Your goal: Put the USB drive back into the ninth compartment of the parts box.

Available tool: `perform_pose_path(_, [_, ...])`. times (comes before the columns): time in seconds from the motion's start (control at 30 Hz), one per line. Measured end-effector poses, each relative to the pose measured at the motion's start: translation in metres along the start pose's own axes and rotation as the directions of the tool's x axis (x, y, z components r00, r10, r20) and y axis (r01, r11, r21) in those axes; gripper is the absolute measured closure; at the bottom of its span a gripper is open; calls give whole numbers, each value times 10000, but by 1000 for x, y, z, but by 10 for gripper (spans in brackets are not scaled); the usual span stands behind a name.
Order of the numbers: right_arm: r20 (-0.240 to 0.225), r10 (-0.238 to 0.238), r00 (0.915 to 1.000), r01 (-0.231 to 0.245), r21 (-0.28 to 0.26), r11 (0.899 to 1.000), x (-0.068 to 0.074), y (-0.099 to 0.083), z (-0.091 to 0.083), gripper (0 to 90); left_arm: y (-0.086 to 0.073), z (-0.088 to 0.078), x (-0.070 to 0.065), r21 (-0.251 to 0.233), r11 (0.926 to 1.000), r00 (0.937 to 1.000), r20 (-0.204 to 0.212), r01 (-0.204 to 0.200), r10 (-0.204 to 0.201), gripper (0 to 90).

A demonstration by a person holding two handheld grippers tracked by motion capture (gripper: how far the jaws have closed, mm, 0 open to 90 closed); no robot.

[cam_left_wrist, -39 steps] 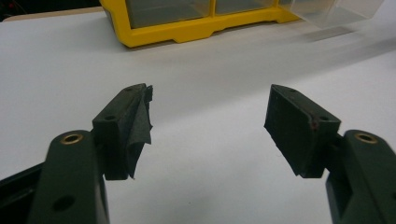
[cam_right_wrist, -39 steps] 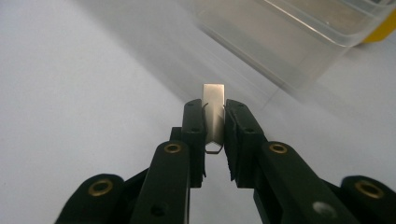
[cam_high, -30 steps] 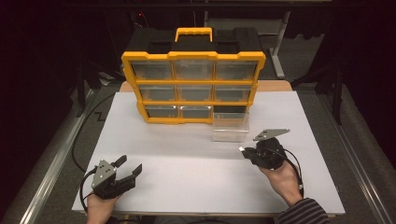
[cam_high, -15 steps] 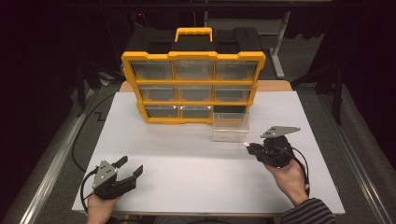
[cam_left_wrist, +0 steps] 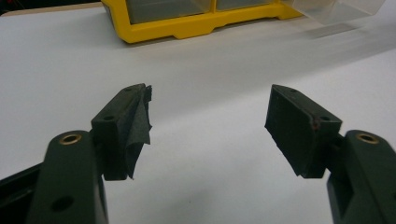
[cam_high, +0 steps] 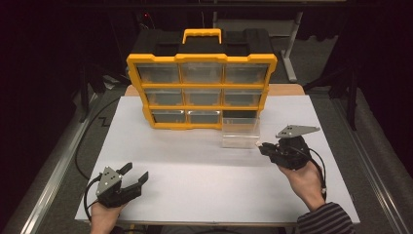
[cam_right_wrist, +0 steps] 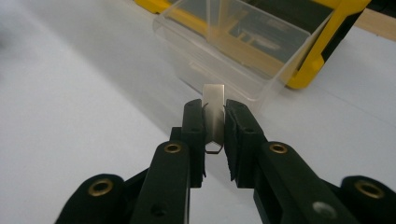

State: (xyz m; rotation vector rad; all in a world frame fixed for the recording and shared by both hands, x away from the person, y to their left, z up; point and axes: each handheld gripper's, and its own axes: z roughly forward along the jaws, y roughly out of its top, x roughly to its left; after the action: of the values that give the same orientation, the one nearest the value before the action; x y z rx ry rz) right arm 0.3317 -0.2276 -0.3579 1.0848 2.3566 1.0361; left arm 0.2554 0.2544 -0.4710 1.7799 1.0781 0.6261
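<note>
The worktop (cam_high: pixel 195 161) was white and flat, and the room around it was dark. Near the front edge, the left gripper (cam_high: pixel 134 181) rested low with its jaws wide apart and nothing between them. Farther over, the right gripper (cam_high: pixel 260 146) was closed tight on a small metal clip (cam_right_wrist: pixel 214 112). The clip was thin, shiny and grey, and it stuck up between the black jaws. Just past it sat a clear plastic drawer (cam_high: pixel 239 134), pulled out onto the worktop. Behind the drawer stood a yellow and black drawer box (cam_high: pixel 201 90) with rows of clear drawers. One slot at the bottom right was open and dark.
</note>
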Motion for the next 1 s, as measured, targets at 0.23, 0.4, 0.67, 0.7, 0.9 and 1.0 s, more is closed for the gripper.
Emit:
perform_pose_path(0.23, [-14, -5, 10000, 5, -85, 10000, -2, 16, 1, 796, 0, 0, 0, -48, 10000, 10000, -2, 37, -37, 314])
perform_pose_path(0.4, [6, -36, 10000, 36, -87, 10000, -3, 28, 4, 796, 0, 0, 1, -29, 9999, 9999, 8, 115, -115, 313])
perform_pose_path(0.67, [174, -31, 9998, 27, 239, 9997, -9, 44, 22, 795, 0, -2, 0, -96, 9999, 10000, -11, 89, -89, 314])
perform_pose_path(0.7, [211, -24, 9998, 19, 257, 9997, -10, 45, 24, 796, 0, -2, 0, -99, 9999, 10000, -5, 97, -97, 313])
perform_pose_path(0.9, [302, 50, 9995, -62, 417, 9991, -15, 53, 34, 795, 0, -2, 1, -69, 9999, 9999, 21, 121, -121, 313])
perform_pose_path(1.0, [379, 119, 9992, -139, 536, 9985, -17, 54, 40, 795, 0, -2, 0, -67, 9999, 10000, 29, 89, -89, 311])
